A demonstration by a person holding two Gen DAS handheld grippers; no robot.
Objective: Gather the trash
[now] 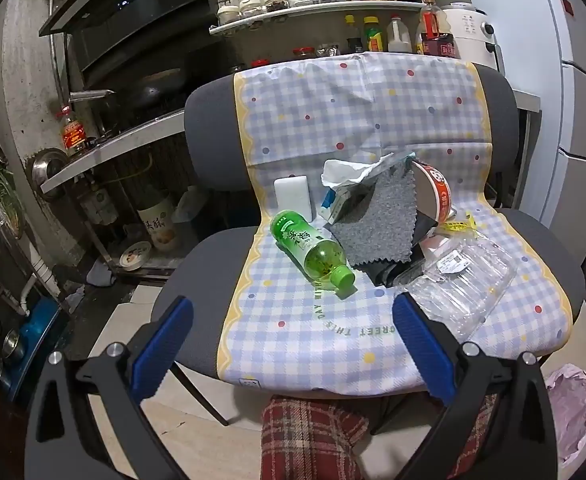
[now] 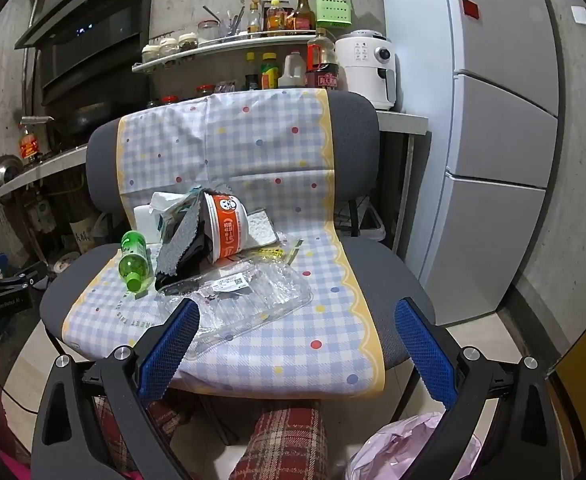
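Note:
A grey chair (image 1: 209, 136) with a checked cloth (image 1: 293, 332) holds the trash. A green bottle (image 1: 313, 252) lies on its side, also in the right wrist view (image 2: 134, 258). Beside it are a grey fabric swatch (image 1: 381, 224), crumpled white paper (image 1: 347, 172), an orange-and-white noodle cup (image 2: 227, 228) on its side and a clear plastic tray (image 1: 461, 284), also in the right wrist view (image 2: 249, 300). My left gripper (image 1: 293, 344) is open and empty in front of the seat. My right gripper (image 2: 297, 344) is open and empty; its left finger overlaps the tray's edge in the image.
A pink trash bag (image 2: 413, 452) sits on the floor at lower right, also in the left wrist view (image 1: 573, 408). A white sponge block (image 1: 293, 196) stands behind the bottle. The person's plaid leg (image 2: 285, 440) is below. A fridge (image 2: 501, 160) stands right, a kitchen counter (image 1: 105, 152) left.

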